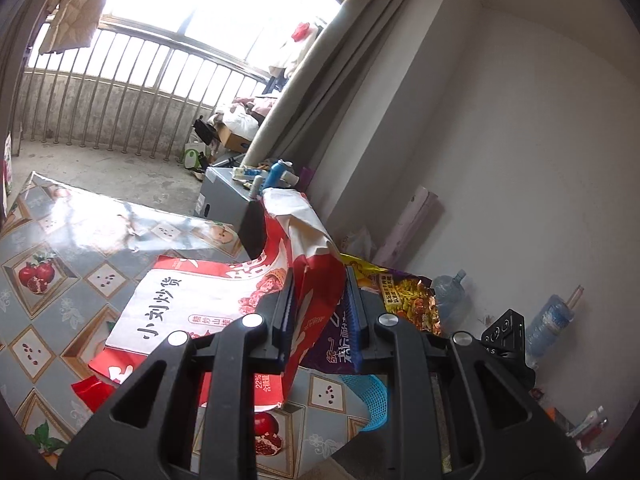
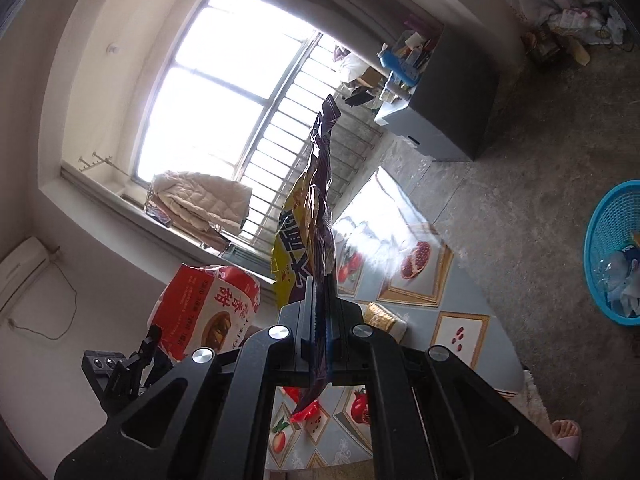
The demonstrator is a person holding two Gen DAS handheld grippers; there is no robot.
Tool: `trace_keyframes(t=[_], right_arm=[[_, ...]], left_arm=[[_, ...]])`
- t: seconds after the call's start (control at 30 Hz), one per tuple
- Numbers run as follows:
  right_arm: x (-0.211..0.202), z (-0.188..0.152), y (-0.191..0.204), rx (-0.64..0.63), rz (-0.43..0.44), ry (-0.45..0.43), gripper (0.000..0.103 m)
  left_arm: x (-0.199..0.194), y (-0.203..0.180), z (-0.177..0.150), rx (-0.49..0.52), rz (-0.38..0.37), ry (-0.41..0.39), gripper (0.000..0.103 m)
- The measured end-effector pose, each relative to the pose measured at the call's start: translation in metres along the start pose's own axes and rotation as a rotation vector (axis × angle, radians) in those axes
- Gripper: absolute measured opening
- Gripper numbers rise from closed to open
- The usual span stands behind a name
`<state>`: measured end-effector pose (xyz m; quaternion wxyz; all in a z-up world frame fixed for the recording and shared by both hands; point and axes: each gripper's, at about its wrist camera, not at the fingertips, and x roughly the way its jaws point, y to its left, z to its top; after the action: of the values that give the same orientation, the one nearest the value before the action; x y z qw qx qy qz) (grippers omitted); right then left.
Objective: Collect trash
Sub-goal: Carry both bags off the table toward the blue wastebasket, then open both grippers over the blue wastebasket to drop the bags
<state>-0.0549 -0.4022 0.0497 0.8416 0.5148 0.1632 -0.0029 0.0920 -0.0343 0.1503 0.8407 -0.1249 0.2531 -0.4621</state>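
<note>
My left gripper is shut on a big red and white paper bag with Chinese print, its lower part lying on the table. In the right wrist view the same bag shows at lower left. My right gripper is shut on a purple and yellow snack wrapper, held edge-on above the table; the wrapper also shows in the left wrist view. A blue mesh basket with crumpled trash stands on the floor at the right, and its rim shows under the left gripper.
The table has a shiny fruit-pattern cover. A red scrap and a small gold wrapper lie on it. A grey box with clutter stands beyond. Water bottles stand by the wall.
</note>
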Motion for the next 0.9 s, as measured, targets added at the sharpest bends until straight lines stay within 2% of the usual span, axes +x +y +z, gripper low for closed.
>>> trace_keyframes(t=[0.1,0.23,0.43,0.5,0.6,0.8,0.87,0.9], right_arm=[[-0.037,0.01,-0.019,0.003,-0.076,-0.087,0.004],[-0.089,0.021,-0.053,0.022,-0.222,-0.203,0.003],[-0.121,0.018,-0.117,0.124,-0.424,-0.263,0.004],[-0.119,0.015,-0.143,0.182,-0.452,-0.262,0.004],[-0.11,0.014,-0.18,0.265,-0.466,-0.254,0.004],[-0.079,0.01,-0.266,0.442,-0.47,-0.224,0.005],[-0.065,0.006,-0.304,0.502,-0.473,-0.196,0.007],[-0.06,0.003,-0.319,0.529,-0.497,-0.18,0.014]], left_arm=[[0.036,-0.032,-0.002,0.043,-0.072,0.051,0.02],[0.095,-0.083,-0.011,0.098,-0.195,0.136,0.02],[0.199,-0.16,-0.052,0.15,-0.384,0.339,0.02],[0.237,-0.181,-0.073,0.161,-0.42,0.424,0.021],[0.295,-0.202,-0.109,0.167,-0.434,0.56,0.021],[0.387,-0.209,-0.182,0.162,-0.376,0.763,0.022],[0.414,-0.207,-0.206,0.155,-0.333,0.819,0.028],[0.427,-0.203,-0.216,0.146,-0.311,0.845,0.041]])
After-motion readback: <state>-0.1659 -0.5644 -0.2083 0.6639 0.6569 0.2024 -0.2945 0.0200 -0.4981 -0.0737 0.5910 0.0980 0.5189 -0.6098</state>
